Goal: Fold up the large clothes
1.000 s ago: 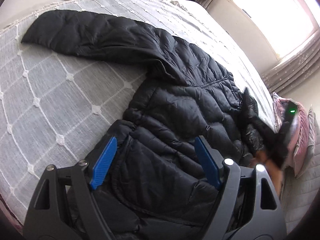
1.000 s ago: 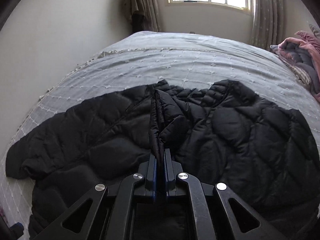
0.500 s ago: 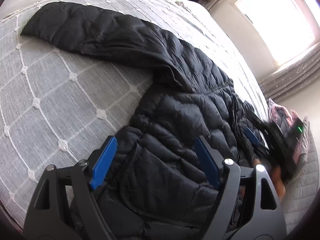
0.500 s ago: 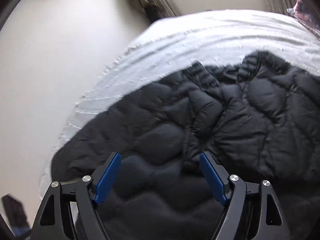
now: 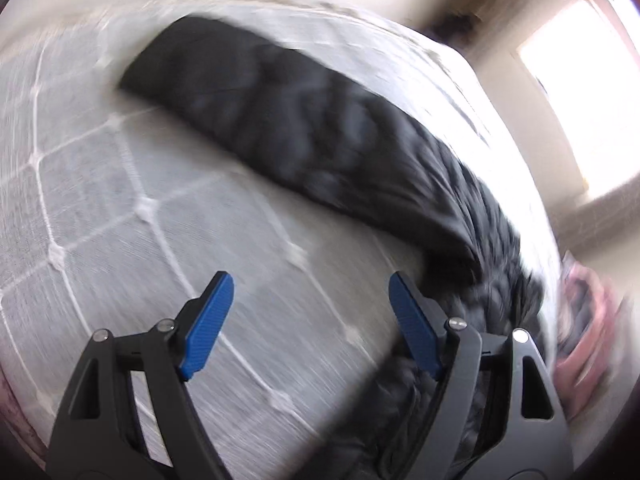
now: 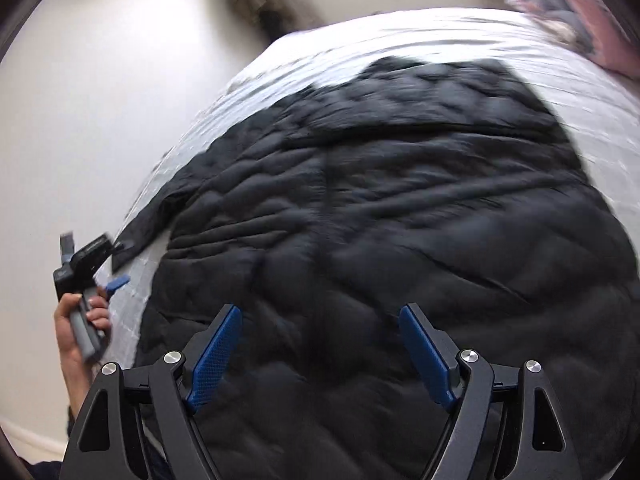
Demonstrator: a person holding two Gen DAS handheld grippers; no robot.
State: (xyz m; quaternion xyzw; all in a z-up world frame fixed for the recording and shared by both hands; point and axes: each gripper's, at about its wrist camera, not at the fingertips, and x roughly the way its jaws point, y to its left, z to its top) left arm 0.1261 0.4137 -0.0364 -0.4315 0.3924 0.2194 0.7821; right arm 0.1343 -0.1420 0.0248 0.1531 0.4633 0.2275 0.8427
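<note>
Jacket flat on bed | L view: sleeve | L tongs + R tongs agape, empty

A bed with a grey quilted cover carries a black puffer jacket spread flat and a pink blanket near its edge.

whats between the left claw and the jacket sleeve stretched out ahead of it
Only bare grey quilted bedspread lies between the open left claw and the sleeve, as the left wrist view shows.
</note>
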